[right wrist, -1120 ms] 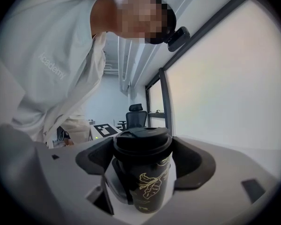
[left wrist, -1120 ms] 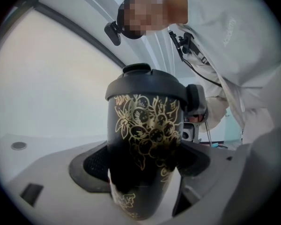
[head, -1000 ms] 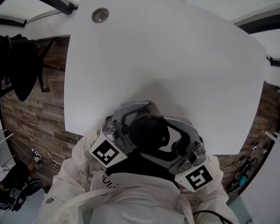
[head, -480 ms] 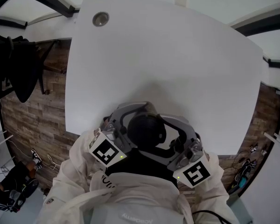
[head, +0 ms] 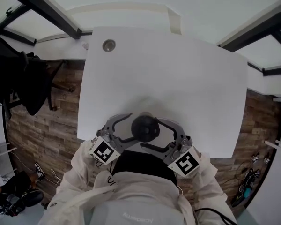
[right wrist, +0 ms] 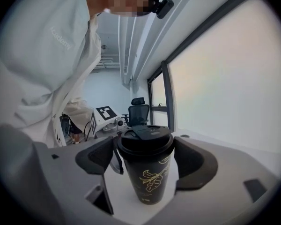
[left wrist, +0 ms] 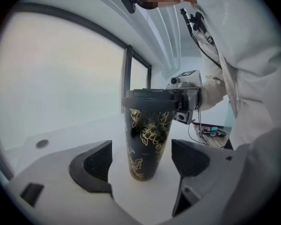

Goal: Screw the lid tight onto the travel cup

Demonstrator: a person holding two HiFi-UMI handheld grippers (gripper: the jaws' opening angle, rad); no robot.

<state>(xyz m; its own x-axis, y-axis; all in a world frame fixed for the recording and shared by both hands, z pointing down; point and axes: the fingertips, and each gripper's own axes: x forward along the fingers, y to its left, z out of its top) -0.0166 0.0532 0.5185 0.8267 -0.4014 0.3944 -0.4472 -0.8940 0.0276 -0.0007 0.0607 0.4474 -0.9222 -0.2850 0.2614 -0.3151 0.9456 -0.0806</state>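
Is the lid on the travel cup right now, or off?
On. The black lid sits level over the rim of the upright travel cup. Cannot tell whether it is screwed tight.

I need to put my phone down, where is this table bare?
Whole far table beyond the travel cup, from the grommet hole to the right edge, is bare. Crowded only at the near edge, where left claw and right claw flank it.
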